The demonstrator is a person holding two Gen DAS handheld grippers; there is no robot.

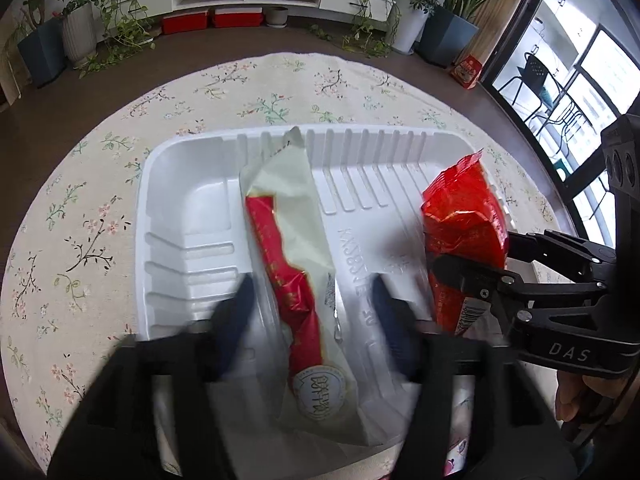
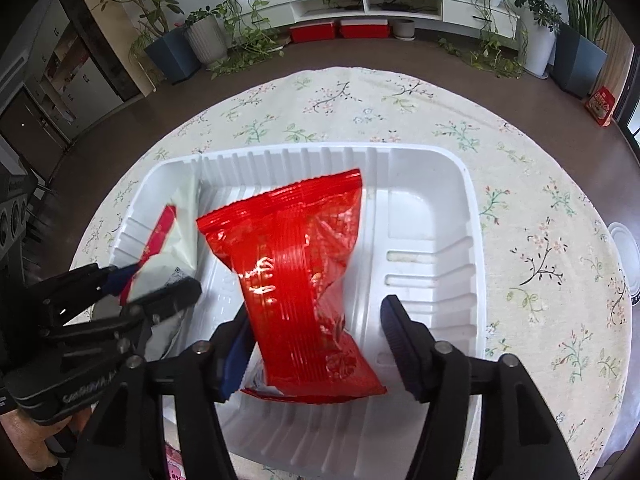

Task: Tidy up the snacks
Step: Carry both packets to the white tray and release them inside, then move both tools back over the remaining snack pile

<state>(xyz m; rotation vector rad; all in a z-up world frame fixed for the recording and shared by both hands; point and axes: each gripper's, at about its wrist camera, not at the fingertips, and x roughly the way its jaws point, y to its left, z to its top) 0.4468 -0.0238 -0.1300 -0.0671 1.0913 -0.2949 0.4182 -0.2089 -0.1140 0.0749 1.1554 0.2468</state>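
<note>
A white ribbed plastic tray lies on the round table. In the left wrist view a long cream snack pack with a red band lies in the tray between the blurred fingers of my left gripper, which stands open with gaps on both sides. A shiny red snack bag sits tilted in the tray's middle section. My right gripper straddles its lower end, open; its right pad is clear of the bag. Each gripper also shows in the other's view: right, left.
A floral tablecloth covers the table. A white round object sits at its right edge. A pink wrapper peeks out below the tray's near rim. Potted plants and red boxes stand on the far floor.
</note>
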